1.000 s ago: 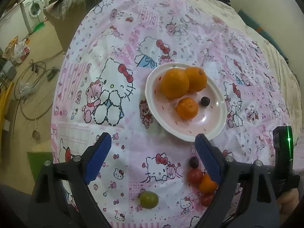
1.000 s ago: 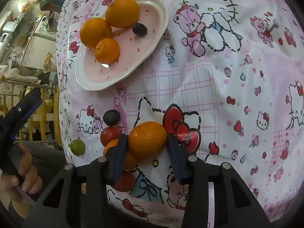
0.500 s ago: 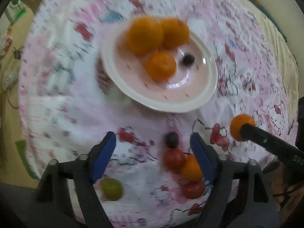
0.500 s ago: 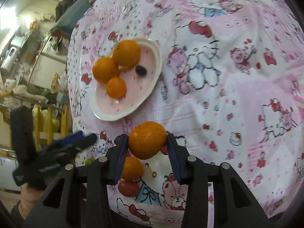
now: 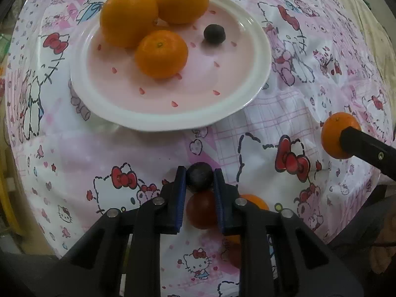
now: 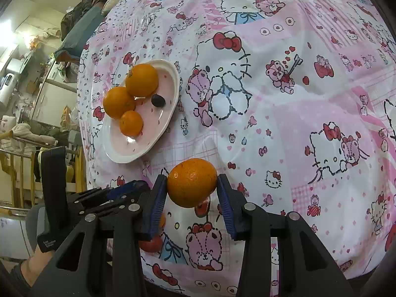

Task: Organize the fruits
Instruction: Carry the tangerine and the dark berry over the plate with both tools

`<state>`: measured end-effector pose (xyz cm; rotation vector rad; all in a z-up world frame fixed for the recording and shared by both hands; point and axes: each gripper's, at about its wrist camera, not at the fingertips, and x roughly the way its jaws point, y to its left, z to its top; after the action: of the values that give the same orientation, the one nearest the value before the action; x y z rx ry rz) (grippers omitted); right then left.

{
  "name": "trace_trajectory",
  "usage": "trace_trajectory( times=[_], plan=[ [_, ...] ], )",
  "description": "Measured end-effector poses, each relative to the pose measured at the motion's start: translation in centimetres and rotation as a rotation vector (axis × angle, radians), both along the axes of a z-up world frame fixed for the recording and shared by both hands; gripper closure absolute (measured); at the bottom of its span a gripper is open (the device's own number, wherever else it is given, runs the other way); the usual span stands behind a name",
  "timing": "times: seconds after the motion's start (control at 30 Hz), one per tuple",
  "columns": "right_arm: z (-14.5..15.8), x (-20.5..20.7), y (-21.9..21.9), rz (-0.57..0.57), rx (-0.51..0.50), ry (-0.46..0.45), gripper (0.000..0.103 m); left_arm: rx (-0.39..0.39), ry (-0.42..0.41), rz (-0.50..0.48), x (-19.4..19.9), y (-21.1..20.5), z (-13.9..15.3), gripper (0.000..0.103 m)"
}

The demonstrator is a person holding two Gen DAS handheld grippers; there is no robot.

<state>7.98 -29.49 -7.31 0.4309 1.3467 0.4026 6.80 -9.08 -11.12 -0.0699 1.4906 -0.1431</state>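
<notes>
Three oranges (image 5: 158, 24) on plate (image 5: 257, 84)

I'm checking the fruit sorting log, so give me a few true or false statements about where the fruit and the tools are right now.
1. The plate holds three oranges and one dark grape. True.
2. The right tool is open with nothing in it. False: it is shut on an orange held above the tablecloth.
3. The left tool has its fingers closed around a second dark grape. True.
4. A red tomato lies on the plate. False: it lies on the tablecloth between the left tool's fingers, just behind the grape.
5. The plate is bare. False: it holds fruit.
</notes>
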Motion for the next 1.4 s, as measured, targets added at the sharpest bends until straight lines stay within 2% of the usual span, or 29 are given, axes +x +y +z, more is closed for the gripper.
trace_trajectory(
  times=[0.3, 0.53, 0.8, 0.9, 1.13, 1.4],
  plan=[
    [0.1, 0.0, 0.8, 0.016, -0.016, -0.012, 0.060, -0.018, -0.049, 0.015, -0.4, 1.4, 1.8, 0.086],
    [0.3, -0.1, 0.9, 0.016, -0.021, -0.023, 0.060, -0.013, -0.084, 0.057, -1.2, 2.8, 2.9, 0.086],
    [1.4, 0.0, 1.3, 0.016, -0.013, -0.061, 0.060, -0.007, -0.155, 0.132, -1.0, 6.2, 4.4, 0.086],
    [2.3, 0.0, 1.3, 0.010, -0.003, -0.098, 0.060, -0.036, -0.179, 0.189, -1.2, 8.1, 5.5, 0.086],
    [5.6, 0.2, 1.9, 0.026, 0.011, -0.201, 0.060, -0.038, -0.287, 0.248, -1.0, 10.6, 9.3, 0.086],
    [8.3, 0.9, 2.9, 0.056, 0.010, -0.290, 0.060, -0.049, -0.331, 0.284, 1.0, 12.5, 12.0, 0.086]
  ],
)
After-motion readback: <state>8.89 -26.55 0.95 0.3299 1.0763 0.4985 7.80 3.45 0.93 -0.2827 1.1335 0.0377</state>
